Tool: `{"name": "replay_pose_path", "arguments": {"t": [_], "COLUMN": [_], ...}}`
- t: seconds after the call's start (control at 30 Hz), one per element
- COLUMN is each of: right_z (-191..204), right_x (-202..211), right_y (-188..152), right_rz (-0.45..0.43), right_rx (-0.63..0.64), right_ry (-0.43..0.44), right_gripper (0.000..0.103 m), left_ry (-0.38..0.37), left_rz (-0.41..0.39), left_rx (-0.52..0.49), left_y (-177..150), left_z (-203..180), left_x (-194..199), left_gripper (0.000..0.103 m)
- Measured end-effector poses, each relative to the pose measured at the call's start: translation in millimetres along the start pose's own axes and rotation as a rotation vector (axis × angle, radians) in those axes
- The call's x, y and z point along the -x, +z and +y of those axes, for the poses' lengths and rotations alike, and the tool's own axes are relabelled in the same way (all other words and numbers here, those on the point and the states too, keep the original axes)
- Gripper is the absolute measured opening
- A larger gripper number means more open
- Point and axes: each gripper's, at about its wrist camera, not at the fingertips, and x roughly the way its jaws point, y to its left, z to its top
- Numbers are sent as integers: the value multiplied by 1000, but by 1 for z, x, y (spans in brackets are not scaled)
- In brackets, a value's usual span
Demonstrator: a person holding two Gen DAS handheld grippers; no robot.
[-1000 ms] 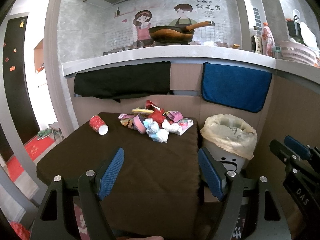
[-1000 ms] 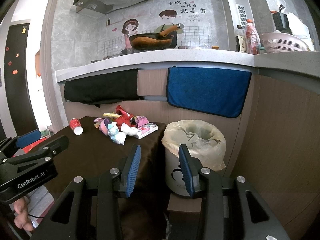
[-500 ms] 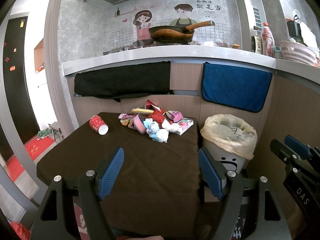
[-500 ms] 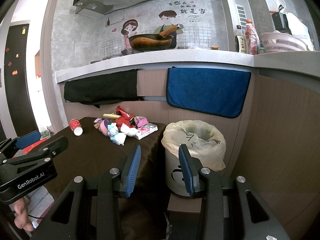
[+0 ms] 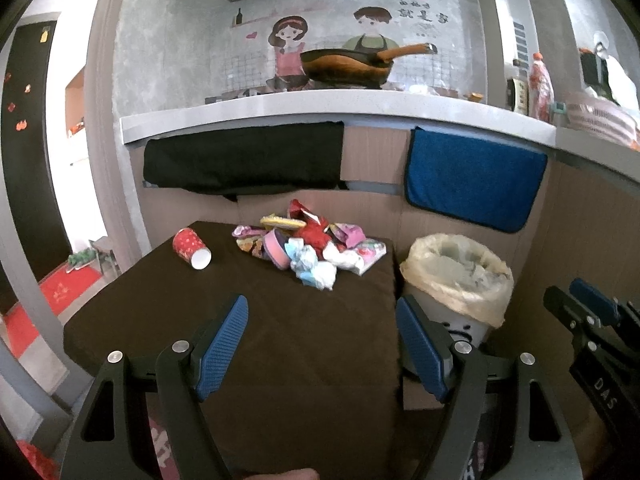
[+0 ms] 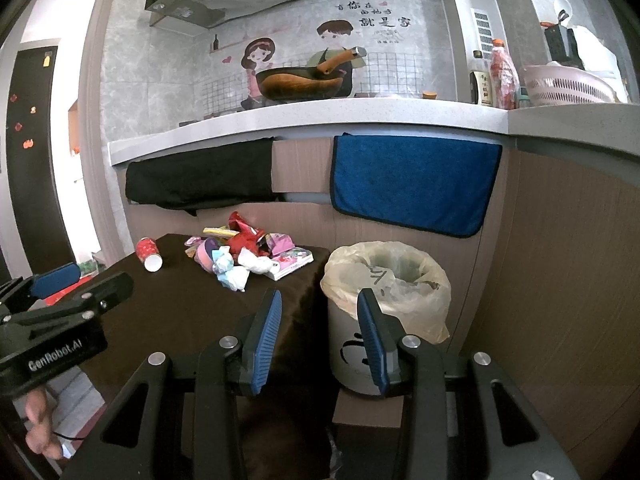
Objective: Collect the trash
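Observation:
A pile of trash [image 5: 310, 246] [image 6: 244, 254], made of crumpled tissues, wrappers and a small box, lies at the far side of a dark brown table [image 5: 280, 340] [image 6: 180, 308]. A red paper cup [image 5: 191, 248] [image 6: 148, 254] lies on its side to the pile's left. A white bin with a plastic liner [image 5: 460, 276] [image 6: 386, 284] stands to the right of the table. My left gripper [image 5: 322, 332] hovers open over the table's near half, nothing between its blue pads. My right gripper [image 6: 320, 328] is open too, held in front of the bin and the table's right edge.
A grey counter [image 5: 320, 108] runs along the back with a wok [image 5: 344, 66], bottles and a pink basket [image 6: 568, 86]. A black cloth [image 5: 244, 160] and a blue towel [image 5: 474, 184] hang from it. Wooden panelling closes the right side. A hand [image 6: 38, 428] grips the left tool.

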Motion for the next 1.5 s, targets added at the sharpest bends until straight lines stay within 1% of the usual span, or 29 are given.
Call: {"name": "replay_pose_path", "arguments": {"t": [0.13, 0.27, 0.37, 0.43, 0.5, 0.53, 0.6, 0.63, 0.73, 0.8, 0.9, 0.97, 1.13, 1.27, 1.3, 1.37, 1.4, 1.43, 1.5], "right_z": [1, 6, 12, 17, 24, 29, 37, 42, 56, 62, 69, 74, 74, 72, 72, 72, 73, 74, 76], "right_x": [-19, -44, -67, -84, -104, -117, -140, -154, -196, -222, -252, -268, -289, -300, -302, -307, -309, -310, -311], "right_y": [10, 26, 40, 46, 50, 51, 51, 50, 47, 43, 35, 30, 26, 27, 28, 31, 33, 36, 41], "right_rz": [9, 1, -10, -12, -6, 6, 34, 51, 114, 174, 240, 271, 304, 311, 315, 326, 328, 328, 323], "right_rx": [4, 15, 19, 20, 26, 30, 37, 45, 64, 46, 30, 44, 44, 58, 60, 64, 69, 75, 88], "right_ry": [14, 34, 61, 77, 93, 105, 132, 139, 140, 156, 172, 165, 149, 137, 136, 142, 148, 157, 190], "right_gripper": [37, 37, 37, 37, 37, 37, 37, 37, 37, 37, 37, 37, 37, 37, 37, 37, 37, 37, 37], "left_ry": [-41, -39, 1, 64, 114, 138, 149, 148, 123, 112, 132, 165, 185, 189, 181, 147, 124, 100, 92], "left_rz": [7, 7, 42, 65, 71, 80, 94, 116, 175, 202, 230, 272, 382, 421, 437, 453, 449, 427, 384], "left_rx": [34, 67, 156, 227, 274, 308, 365, 412, 523, 574, 589, 600, 671, 686, 690, 695, 695, 686, 647], "left_y": [15, 28, 33, 34, 33, 32, 30, 30, 30, 34, 43, 46, 43, 39, 38, 39, 40, 44, 50], "left_z": [23, 57, 100, 134, 161, 179, 206, 223, 257, 273, 287, 296, 314, 320, 322, 321, 319, 316, 304], "left_x": [-19, -46, -75, -97, -116, -131, -155, -174, -224, -261, -307, -342, -391, -409, -414, -415, -413, -408, -389], "left_gripper": [77, 76, 74, 73, 73, 73, 73, 73, 73, 73, 73, 71, 69, 67, 64, 62, 61, 61, 60]}}
